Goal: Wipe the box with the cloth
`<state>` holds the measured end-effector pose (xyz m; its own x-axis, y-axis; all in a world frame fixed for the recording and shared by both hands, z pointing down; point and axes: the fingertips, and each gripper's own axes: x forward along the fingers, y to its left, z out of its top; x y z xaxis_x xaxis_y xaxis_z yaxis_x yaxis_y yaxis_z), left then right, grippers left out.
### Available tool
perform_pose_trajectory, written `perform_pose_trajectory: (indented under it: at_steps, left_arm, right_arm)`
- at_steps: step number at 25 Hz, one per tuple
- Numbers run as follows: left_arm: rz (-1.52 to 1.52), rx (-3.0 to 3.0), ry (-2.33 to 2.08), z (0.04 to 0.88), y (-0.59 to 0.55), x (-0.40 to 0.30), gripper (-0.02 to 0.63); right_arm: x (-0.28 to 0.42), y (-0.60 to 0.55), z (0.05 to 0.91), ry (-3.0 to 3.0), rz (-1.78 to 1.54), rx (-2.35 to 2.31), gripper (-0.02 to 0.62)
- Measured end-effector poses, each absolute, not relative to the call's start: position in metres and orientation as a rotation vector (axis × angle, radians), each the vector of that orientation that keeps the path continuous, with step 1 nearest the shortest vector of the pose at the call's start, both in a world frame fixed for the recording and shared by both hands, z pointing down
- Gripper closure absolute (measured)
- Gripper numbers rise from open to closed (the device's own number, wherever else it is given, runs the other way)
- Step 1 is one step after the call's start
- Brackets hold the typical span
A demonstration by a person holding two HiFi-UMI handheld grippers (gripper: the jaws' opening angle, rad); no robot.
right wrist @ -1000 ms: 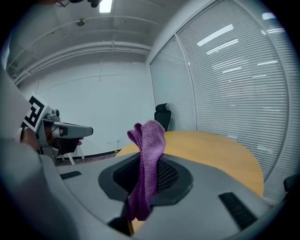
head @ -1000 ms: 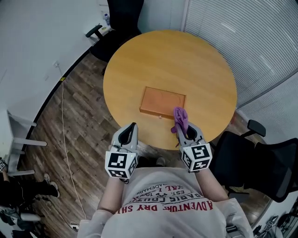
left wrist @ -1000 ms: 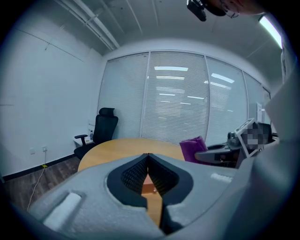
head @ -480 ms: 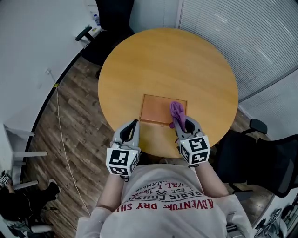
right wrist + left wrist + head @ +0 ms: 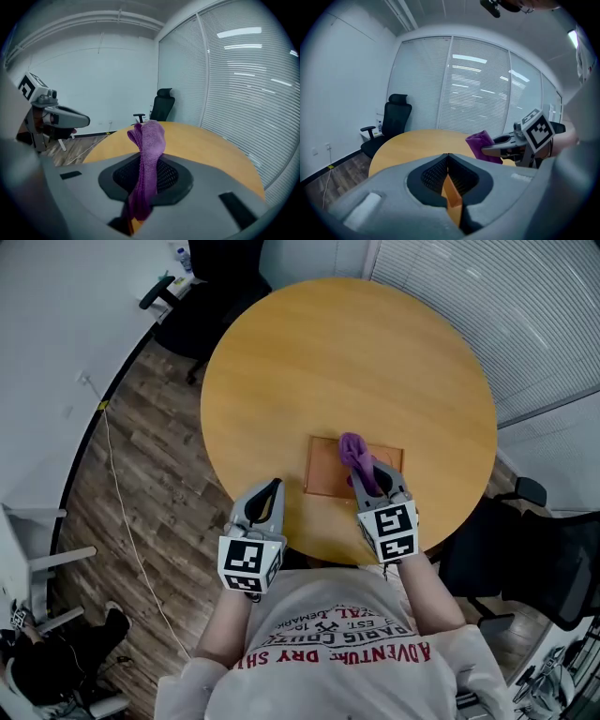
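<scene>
Box (image 5: pixel 326 468), one flat orange one, lies on the round desk (image 5: pixel 347 362) at about 5 o'clock, near my edge. My right gripper (image 5: pixel 370 474) reaches toward 12 o'clock, clenched on the single purple cloth (image 5: pixel 354 452). The cloth's bunched end sits over the box's middle; I cannot tell whether it touches. My left gripper (image 5: pixel 269 487) hangs alongside at the desk's 7 o'clock edge, jaws pressed together on nothing. Both marker cubes face up. Red print on the shirt (image 5: pixel 328 681), upside down to the camera, includes "ADVENTUR". Two black office chairs (image 5: pixel 211 287) stand at 11 and 4 o'clock.
</scene>
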<state>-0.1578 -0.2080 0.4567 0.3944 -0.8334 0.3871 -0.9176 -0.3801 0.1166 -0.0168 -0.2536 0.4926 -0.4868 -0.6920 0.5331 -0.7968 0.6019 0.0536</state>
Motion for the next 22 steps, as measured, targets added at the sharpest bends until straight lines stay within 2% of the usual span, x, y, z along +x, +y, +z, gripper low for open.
perform_pose_trajectory:
  at_steps: [12,22]
  left_arm:
    - [0.409,2.301,-1.413,0.499,-0.234,-0.176,0.597]
    - [0.409,2.283,-1.388,0.51,-0.235,-0.178,0.597]
  right_arm:
    - [-0.051,-0.317,0.557,-2.105,0.156,1.051,0.528]
    - [-0.069,-0.32,0.591,-1.999,0.051,0.91,0.528]
